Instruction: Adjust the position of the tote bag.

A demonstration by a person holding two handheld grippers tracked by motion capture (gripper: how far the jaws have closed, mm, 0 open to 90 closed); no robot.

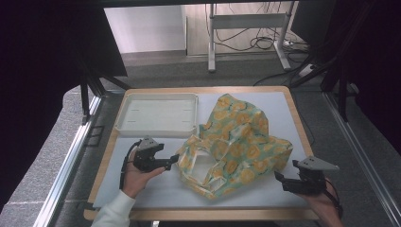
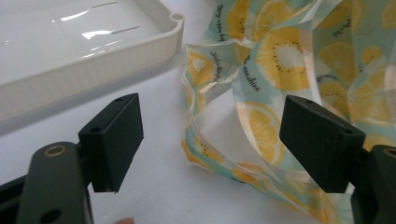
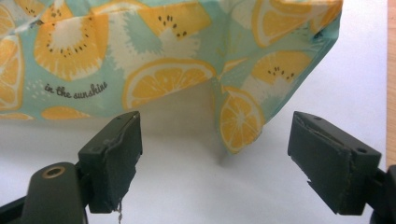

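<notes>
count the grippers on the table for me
2: the left gripper at the crumpled lemon-print bag's left edge, near the white tray; the right gripper by the bag's right corner. Both open, holding nothing.

Clearance, my side: bare tabletop (image 1: 156, 189) is lying open along the near edge, giving my left tool (image 1: 171, 162) and right tool (image 1: 280, 181) passing room. Obstacles: the crumpled fruit-print bag (image 1: 236, 142) is sprawling across the middle between them; the white tray (image 1: 157, 115) is blocking the far left, just beside the bag.
</notes>
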